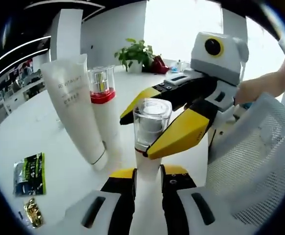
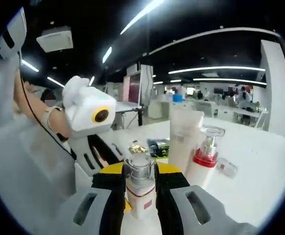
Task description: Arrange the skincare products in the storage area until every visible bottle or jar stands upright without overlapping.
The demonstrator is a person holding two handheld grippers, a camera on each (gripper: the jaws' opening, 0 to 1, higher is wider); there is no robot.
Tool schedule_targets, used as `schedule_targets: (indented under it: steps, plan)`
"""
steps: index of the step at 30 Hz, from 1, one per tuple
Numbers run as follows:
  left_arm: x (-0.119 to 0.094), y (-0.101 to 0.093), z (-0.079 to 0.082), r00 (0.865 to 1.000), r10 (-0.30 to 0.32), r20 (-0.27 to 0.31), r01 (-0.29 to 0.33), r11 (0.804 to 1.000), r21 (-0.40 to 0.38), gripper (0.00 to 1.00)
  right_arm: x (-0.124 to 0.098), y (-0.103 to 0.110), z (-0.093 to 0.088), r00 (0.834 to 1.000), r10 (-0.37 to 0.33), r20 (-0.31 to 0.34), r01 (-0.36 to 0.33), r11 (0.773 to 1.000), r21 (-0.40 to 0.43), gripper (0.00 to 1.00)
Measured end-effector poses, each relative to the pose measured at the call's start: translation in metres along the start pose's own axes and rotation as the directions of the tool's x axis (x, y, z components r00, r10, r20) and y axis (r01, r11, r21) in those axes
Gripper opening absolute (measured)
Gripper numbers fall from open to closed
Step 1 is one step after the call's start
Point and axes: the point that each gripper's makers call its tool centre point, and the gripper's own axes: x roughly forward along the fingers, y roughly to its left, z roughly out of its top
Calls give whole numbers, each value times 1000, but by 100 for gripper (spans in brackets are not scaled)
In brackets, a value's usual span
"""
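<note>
A white bottle (image 1: 148,193) with a clear cap (image 1: 152,120) stands between my left gripper's (image 1: 147,177) jaws, which are shut on its body. My right gripper (image 1: 137,137) reaches in from the right, its yellow jaws closed around the clear cap. In the right gripper view the same bottle (image 2: 140,188) sits between my right gripper's (image 2: 140,175) jaws, with the left gripper (image 2: 96,122) behind it on the left. A white tube (image 1: 74,105) stands cap-down on the table. Beside it stands a pump bottle (image 1: 102,88) with a red collar. Tube (image 2: 184,137) and pump bottle (image 2: 206,154) stand to the right.
The round white table (image 1: 30,132) holds two small sachets (image 1: 29,174) near its left edge. A potted plant (image 1: 135,53) stands at the far side. A white mesh wall (image 1: 260,156) rises close on the right. A person's arm (image 1: 267,83) holds the right gripper.
</note>
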Motion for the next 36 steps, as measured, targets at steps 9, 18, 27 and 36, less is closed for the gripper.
schedule_targets:
  steps: [9,18,27,36]
  plan:
    - [4,-1,-11,999,3,-40,-4,1000,-2,18,3,3,-11,1000,13,-17,-14,1000,-21,22]
    - [5,0,-15,998,8,-55,-8,1000,-4,17,-1,1,-19,999,16,-36,-17,1000,-11,23]
    - [6,-1,-18,998,6,-63,-7,1000,-5,15,-3,4,-21,999,26,-41,-26,1000,2,30]
    - [7,-2,-22,997,5,-79,-5,1000,-1,15,-17,-1,-38,995,16,-103,-14,1000,22,32]
